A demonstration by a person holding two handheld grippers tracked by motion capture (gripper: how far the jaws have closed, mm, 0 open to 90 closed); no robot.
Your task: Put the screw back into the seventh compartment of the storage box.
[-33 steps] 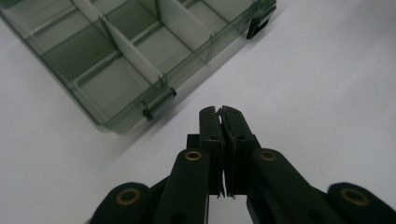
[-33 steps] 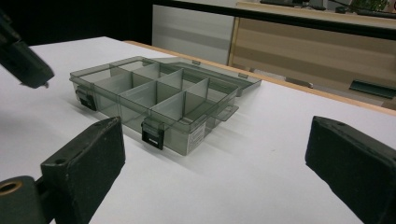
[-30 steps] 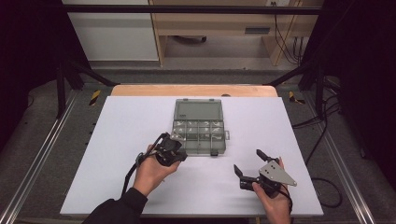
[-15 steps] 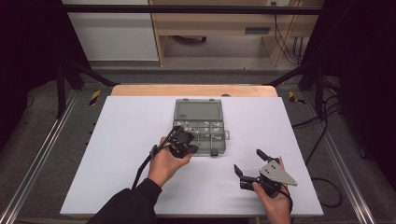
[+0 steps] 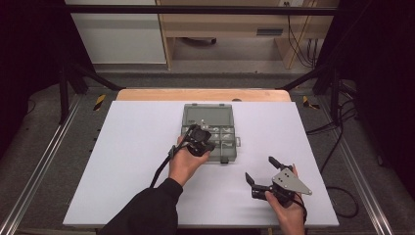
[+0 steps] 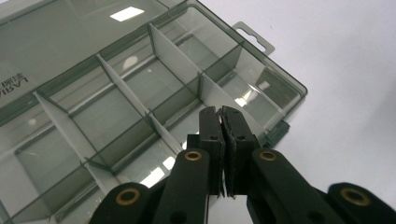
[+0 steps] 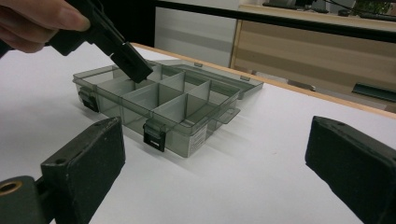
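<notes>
A smoky clear compartment box [image 5: 215,117] lies in the middle of the white table, its lid folded back flat behind the divided tray. My left gripper [image 5: 201,136] is over the tray's near-left part, held in a hand. Its jaws are shut with nothing between them [image 6: 220,112], tips pointing down at the compartments [image 6: 116,93]. In the right gripper view the left gripper [image 7: 137,72] dips toward a compartment of the box [image 7: 187,112]. My right gripper [image 5: 260,169] rests at the front right, jaws wide open and empty [image 7: 219,158], aimed at the box.
The compartments I can see hold nothing. Two dark latches [image 7: 154,135] sit on the box's near wall. The white table [image 5: 122,161] has bare room left and right of the box. A wooden bench [image 5: 220,29] stands beyond the far edge.
My left hand has carried its shut gripper from the table in front-left of the box up and right, over the tray. The right gripper has stayed put.
</notes>
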